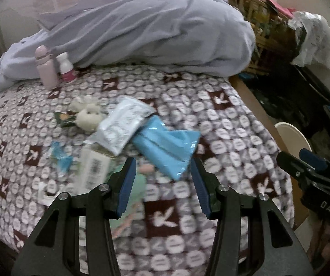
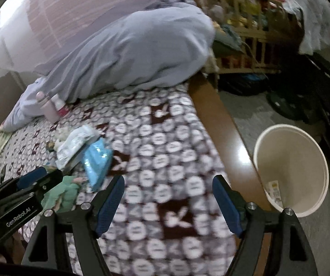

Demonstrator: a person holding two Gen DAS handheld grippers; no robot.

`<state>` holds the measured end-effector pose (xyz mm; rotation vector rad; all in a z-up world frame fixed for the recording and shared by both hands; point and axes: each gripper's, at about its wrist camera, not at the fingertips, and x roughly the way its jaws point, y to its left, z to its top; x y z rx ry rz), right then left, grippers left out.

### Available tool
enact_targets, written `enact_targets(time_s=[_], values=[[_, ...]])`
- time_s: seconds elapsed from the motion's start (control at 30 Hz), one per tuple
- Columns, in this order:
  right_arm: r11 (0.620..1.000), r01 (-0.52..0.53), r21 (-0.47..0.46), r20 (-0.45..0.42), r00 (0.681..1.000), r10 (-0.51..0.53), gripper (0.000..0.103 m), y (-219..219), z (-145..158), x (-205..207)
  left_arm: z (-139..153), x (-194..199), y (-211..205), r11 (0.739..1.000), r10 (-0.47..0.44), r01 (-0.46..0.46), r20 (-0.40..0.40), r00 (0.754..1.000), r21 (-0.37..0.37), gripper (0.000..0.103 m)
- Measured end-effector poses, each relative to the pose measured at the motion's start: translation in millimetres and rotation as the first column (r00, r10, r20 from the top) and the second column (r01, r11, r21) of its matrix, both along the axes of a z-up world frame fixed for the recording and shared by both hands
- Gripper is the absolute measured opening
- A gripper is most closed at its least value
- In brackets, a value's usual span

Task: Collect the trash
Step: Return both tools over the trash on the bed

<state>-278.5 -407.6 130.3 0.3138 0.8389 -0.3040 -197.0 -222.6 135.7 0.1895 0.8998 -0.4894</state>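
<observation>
1. Holding both tongs tilted down over the bed [image 1: 211, 124], pointing across the patterned blanket toward the grey duvet [image 1: 165, 34] heaped at the far end.
2. My left gripper [image 1: 163, 172]: jaws partly open, nothing between the pads. Blue pads sit above the blanket, not touching any item.
3. My right gripper [image 2: 168, 188]: jaws wider than the left, nothing in them, hanging over bare blanket near the bed's wooden side rail [image 2: 213, 115].
4. Each gripper shows in the other's view: right one at the right edge of the left camera, left one at the lower left of the right camera. They're side by side, apart.
5. Trash pile lies just ahead of the left gripper: blue plastic packet [image 1: 167, 147] nearest its right finger, white printed pouch [image 1: 123, 124] overlapping it, barcoded box [image 1: 93, 168] by the left finger, green wrapper [image 1: 135, 197] partly under that finger.
6. Further out: crumpled tissue [image 1: 86, 112], small clear-blue wrapper [image 1: 60, 156].
7. Pink bottle [image 1: 45, 66] and small white bottle [image 1: 66, 66] stand upright against the duvet.
8. Cream bin [image 2: 291, 168] sits on the floor beside the rail, right of my right gripper; one small carton [image 2: 274, 191] lies inside.
</observation>
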Motion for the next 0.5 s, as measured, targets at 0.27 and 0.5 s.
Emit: enact_targets(time_s=[0.27,0.5], values=[[0.996,-0.063,-0.056,0.021,0.998,0.064,0.080,38.9,9.7,16.0,2.4,9.0,39.2,0.999,0.036,-0.036,-0.004,0.999,-0.034,0.058],[0.990,-0.109,-0.090,0.015,0.994,0.111,0.081,63.5,12.9,27.6,1.0,18.1,84.5,0.997,0.067,-0.067,0.008,0.998,-0.024,0.058]])
